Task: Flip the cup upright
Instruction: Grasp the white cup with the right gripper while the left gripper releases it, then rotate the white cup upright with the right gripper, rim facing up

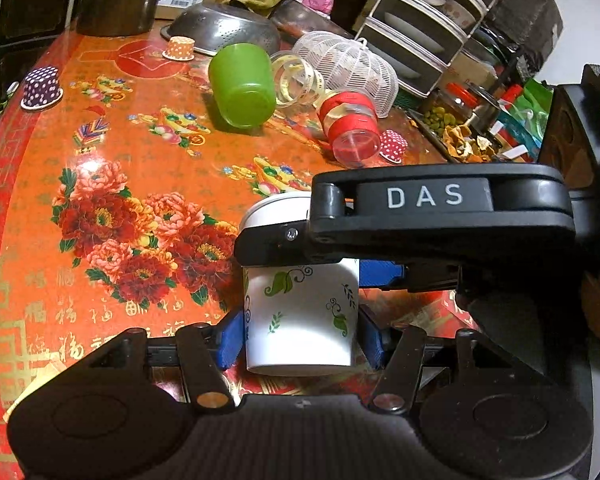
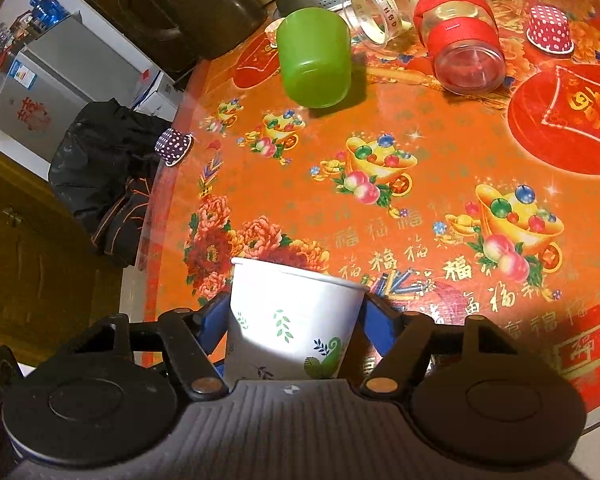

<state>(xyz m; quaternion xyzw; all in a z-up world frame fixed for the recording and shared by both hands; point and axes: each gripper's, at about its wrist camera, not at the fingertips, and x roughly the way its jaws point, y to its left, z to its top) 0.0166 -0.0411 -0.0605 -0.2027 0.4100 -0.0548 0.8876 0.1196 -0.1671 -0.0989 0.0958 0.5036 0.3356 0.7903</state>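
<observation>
Both grippers hold the same white paper cup (image 1: 302, 316) with green leaf prints, low over the near part of the table (image 1: 40, 184). The left gripper (image 1: 302, 334) presses its blue pads (image 1: 231, 338) on the two sides of the cup. The right gripper (image 2: 294, 322) also clamps the cup (image 2: 288, 316) between its blue pads (image 2: 214, 320); from the left camera its black arm, marked DAS, crosses in front of the cup's upper part. In the right camera the cup's open rim points away, toward the table. Whether the cup touches the table I cannot tell.

Further away lie several things on their sides: a green cup (image 2: 315, 56), a clear jar (image 2: 370, 14) with yellow tape, and a jar with red ribbon (image 2: 460, 34). Beside the red one stands a small red dotted paper case (image 2: 550, 28); a purple dotted one (image 2: 173, 145) sits at the table's edge. Behind are a metal colander (image 1: 224, 28), a white mesh cover (image 1: 346, 68) and a rack (image 1: 428, 20) of dishes. None of these touches the held cup.
</observation>
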